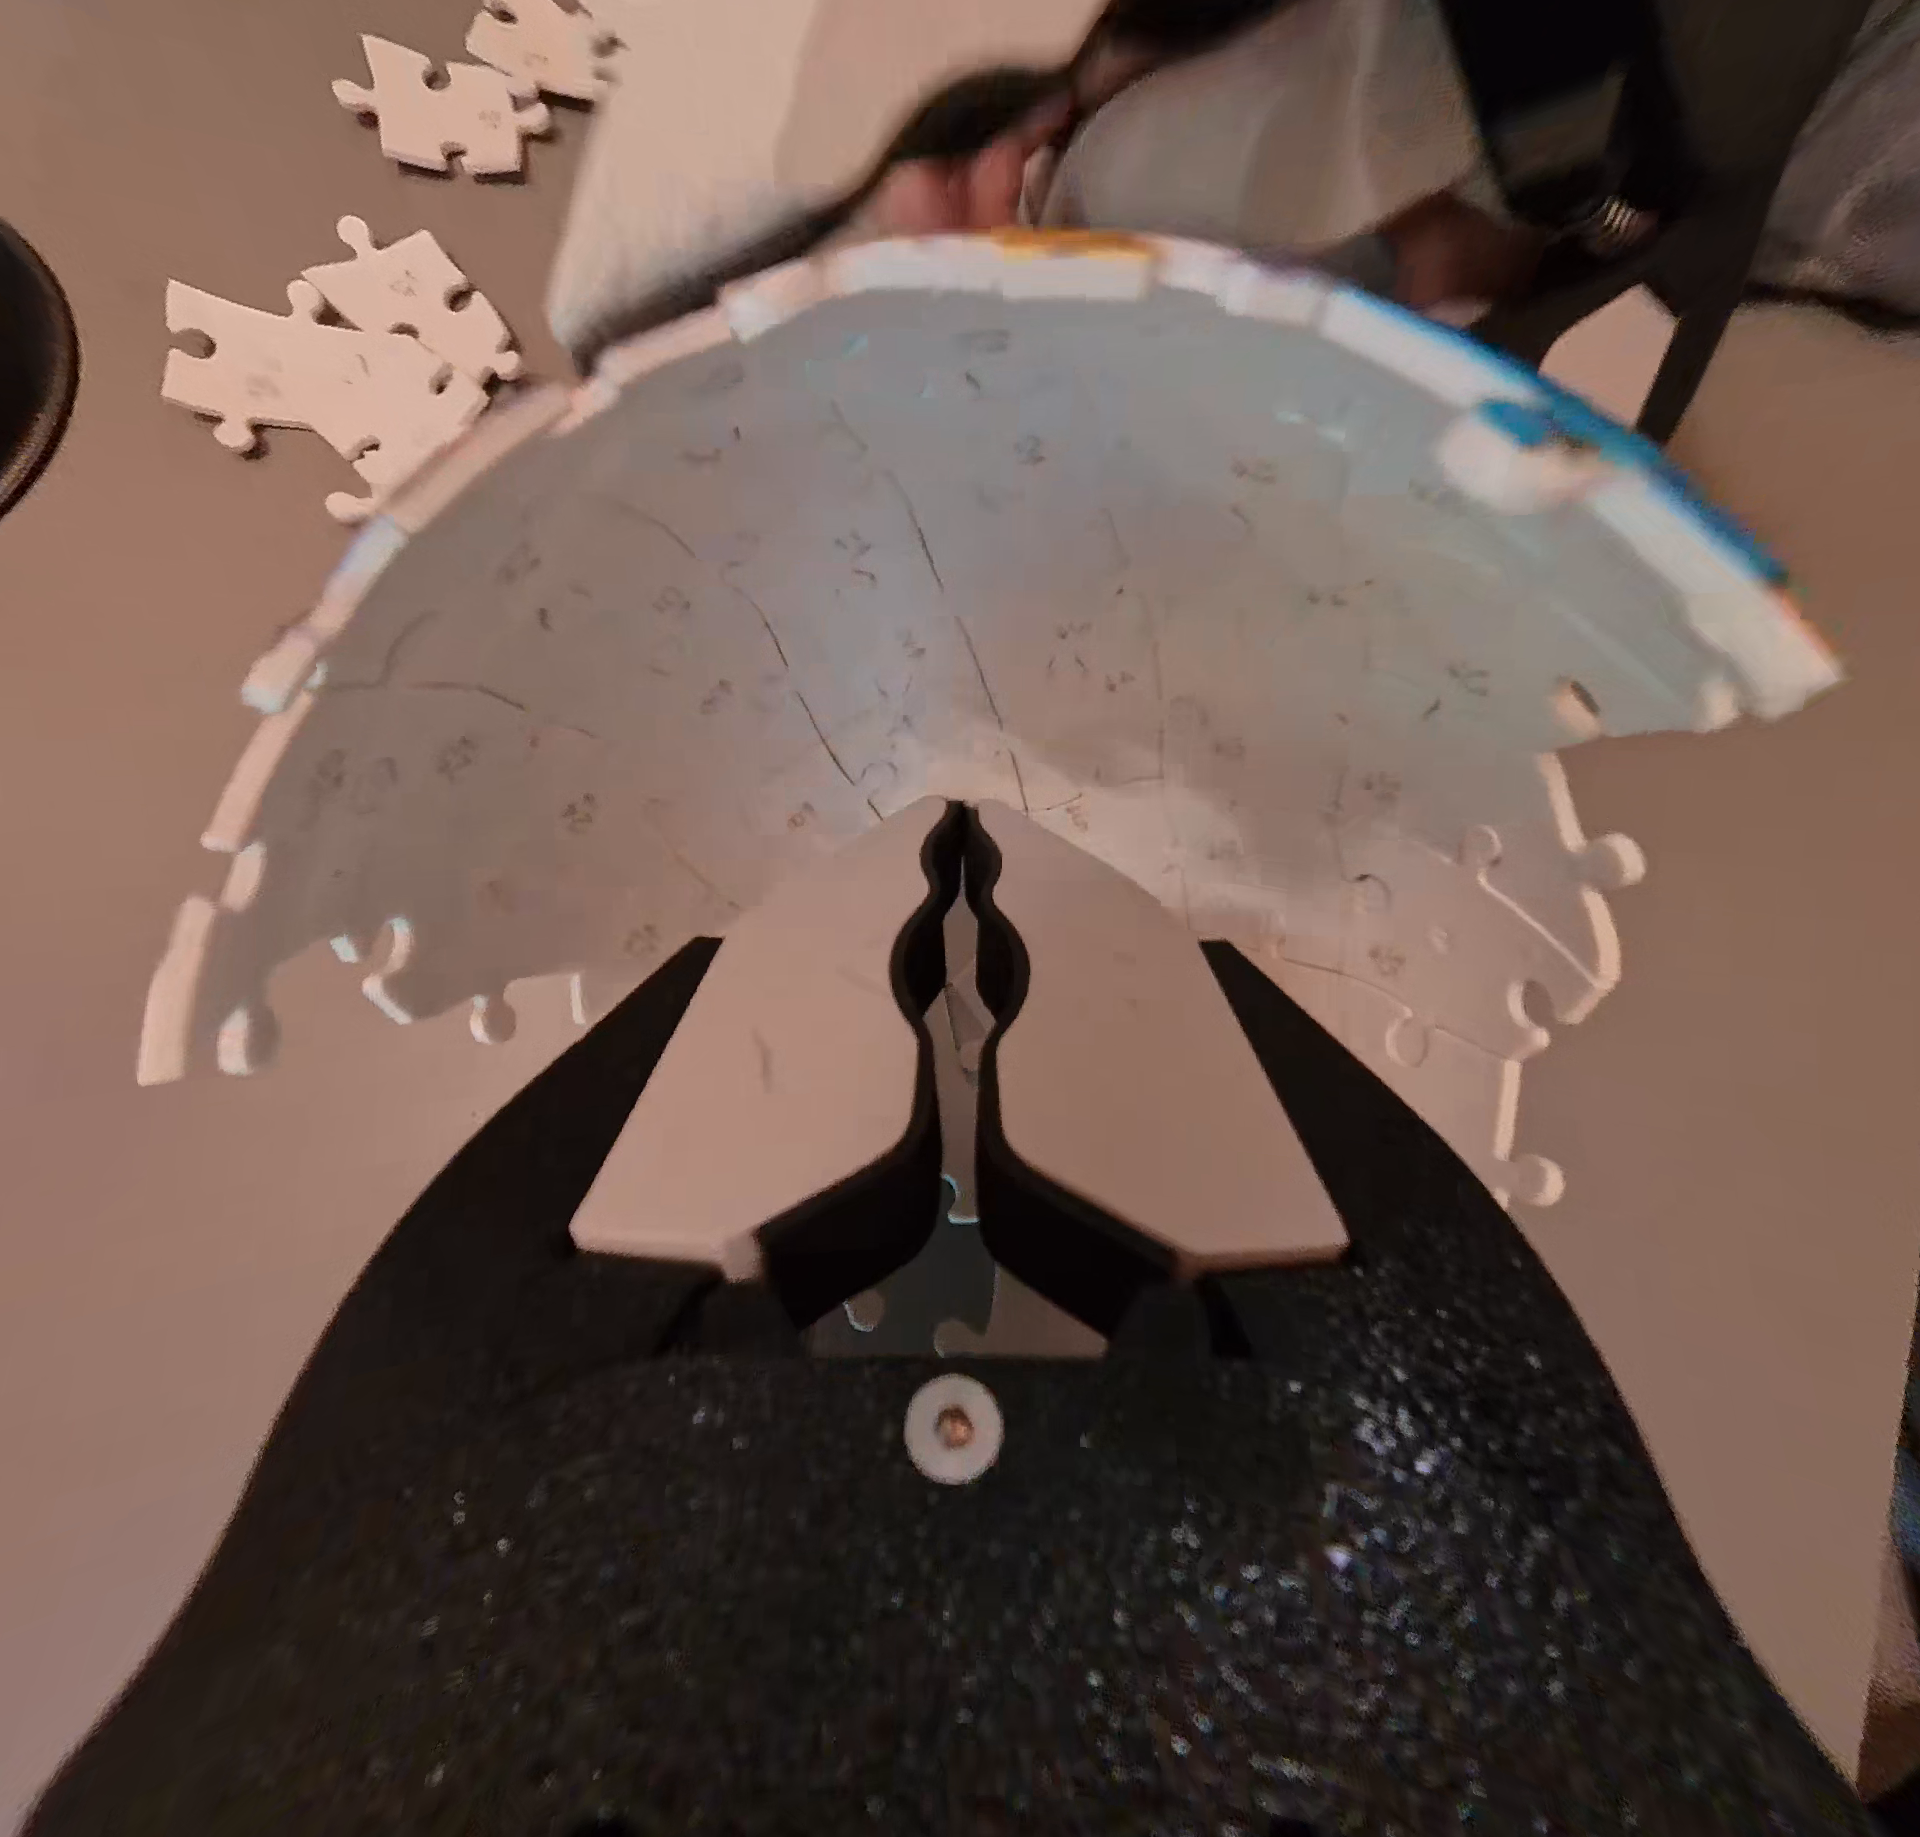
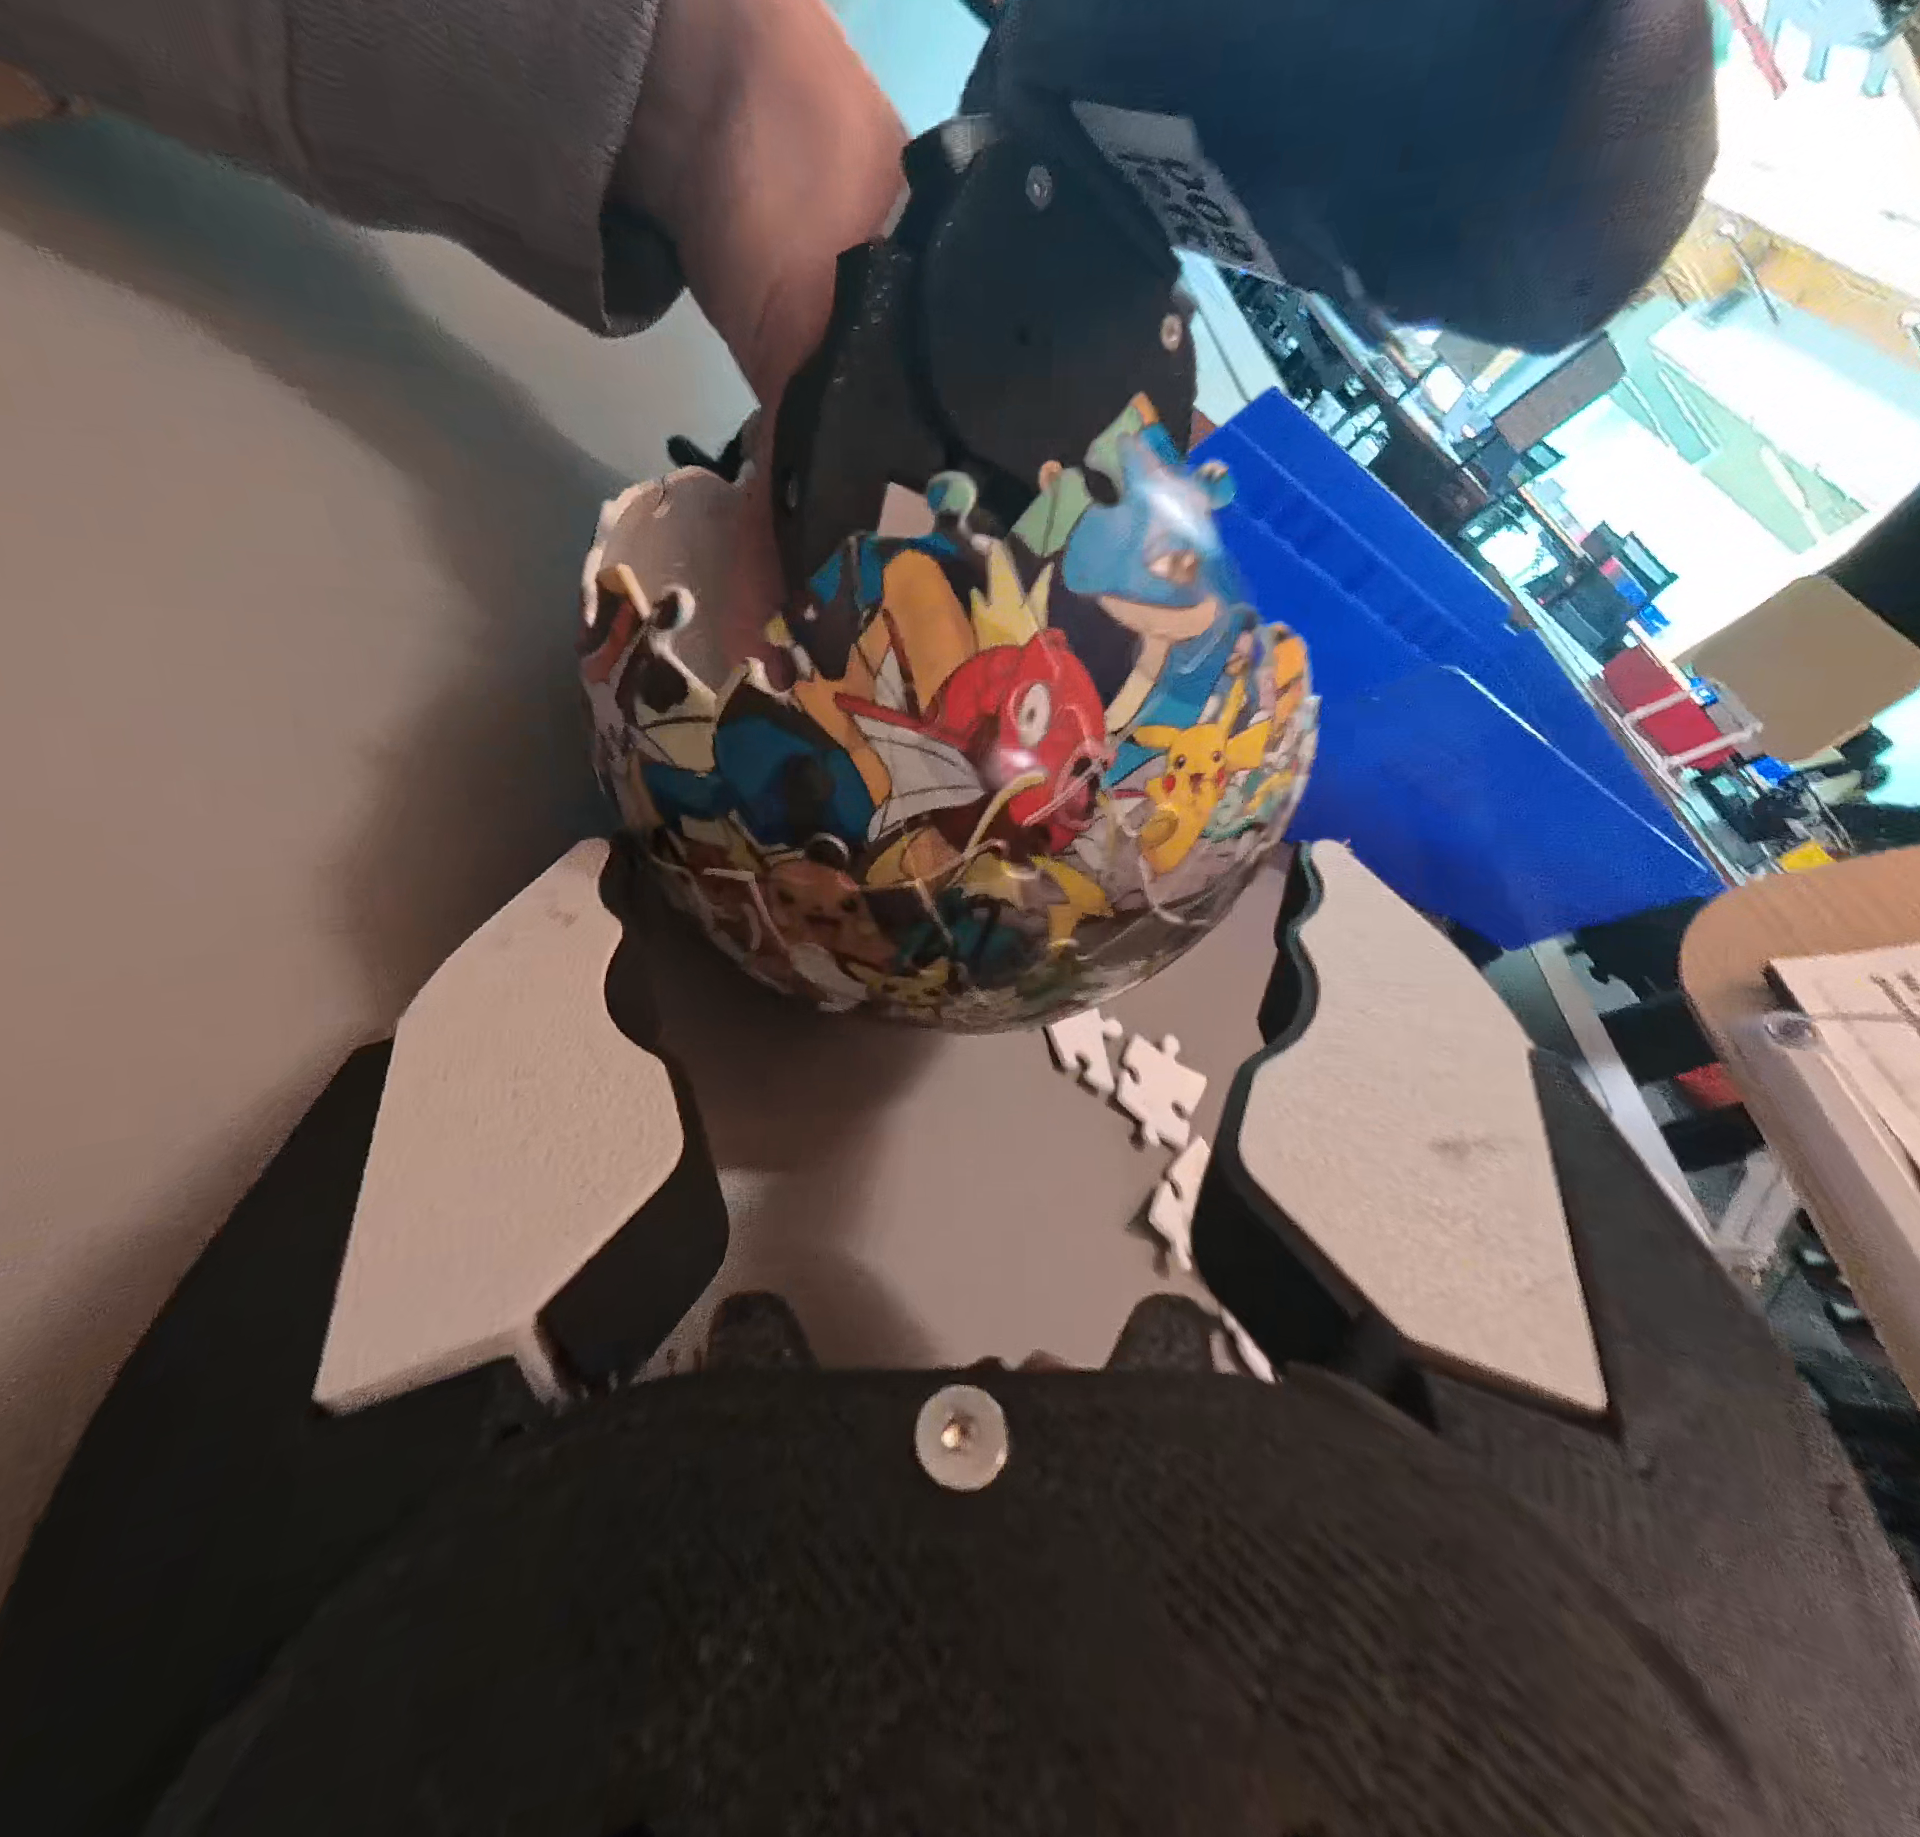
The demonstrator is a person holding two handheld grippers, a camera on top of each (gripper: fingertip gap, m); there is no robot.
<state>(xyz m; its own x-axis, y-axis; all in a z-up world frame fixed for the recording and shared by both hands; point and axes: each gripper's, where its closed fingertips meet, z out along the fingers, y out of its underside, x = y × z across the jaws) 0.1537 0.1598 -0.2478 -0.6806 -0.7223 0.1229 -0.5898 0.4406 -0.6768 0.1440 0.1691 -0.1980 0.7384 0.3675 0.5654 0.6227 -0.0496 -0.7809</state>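
Left wrist view: left claw [image 1: 961,842] pinched tight on the rim of the half-built puzzle ball [image 1: 935,592]; right claw [image 2: 956,914] spread wide just beside its outside, loose white pieces [image 1: 343,374] lying on the table [image 1: 156,748]

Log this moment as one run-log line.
left claw: shut on puzzle bowl rim | right claw: open, beside bowl | loose pieces: on table

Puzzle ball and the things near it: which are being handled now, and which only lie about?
In hand: puzzle ball, partly built; left gripper, fingers shut on its rim; right gripper, open, close before the ball.

Lying about: loose white pieces on the table; blue bin behind; papers at the right.
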